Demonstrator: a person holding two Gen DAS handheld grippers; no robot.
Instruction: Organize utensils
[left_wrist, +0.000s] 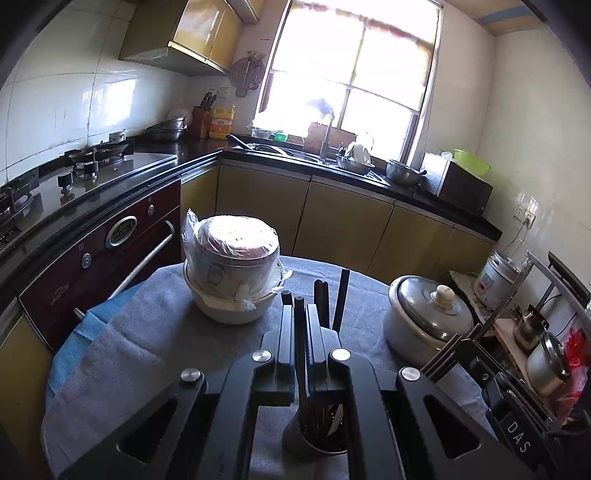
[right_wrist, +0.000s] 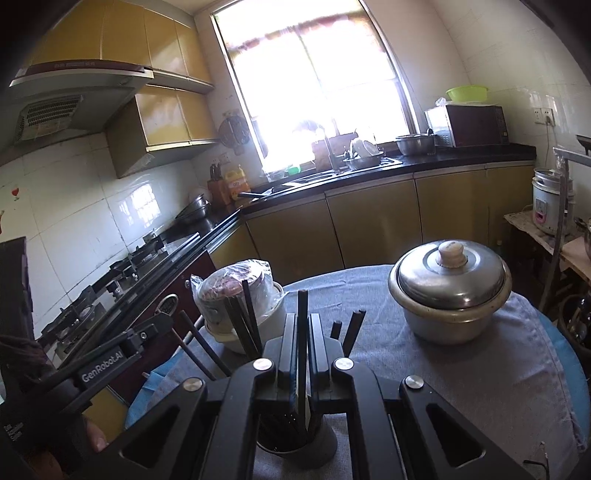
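A dark round utensil holder (left_wrist: 317, 439) stands on the grey-clothed round table (left_wrist: 147, 354), right under both grippers; it also shows in the right wrist view (right_wrist: 295, 443). Several black chopsticks stand in it. My left gripper (left_wrist: 300, 314) is shut on one black chopstick (left_wrist: 300, 332) whose lower end reaches into the holder. My right gripper (right_wrist: 303, 325) is shut on another black chopstick (right_wrist: 303, 314) above the holder. More chopsticks (right_wrist: 243, 325) lean out to the left of it.
A plastic-wrapped pot in a white bowl (left_wrist: 232, 269) stands at the table's far left. A lidded metal pot (left_wrist: 424, 314) stands at the right. Kitchen counters, stove and sink lie beyond. A rice cooker (left_wrist: 498, 280) and kettles sit on low stands at the right.
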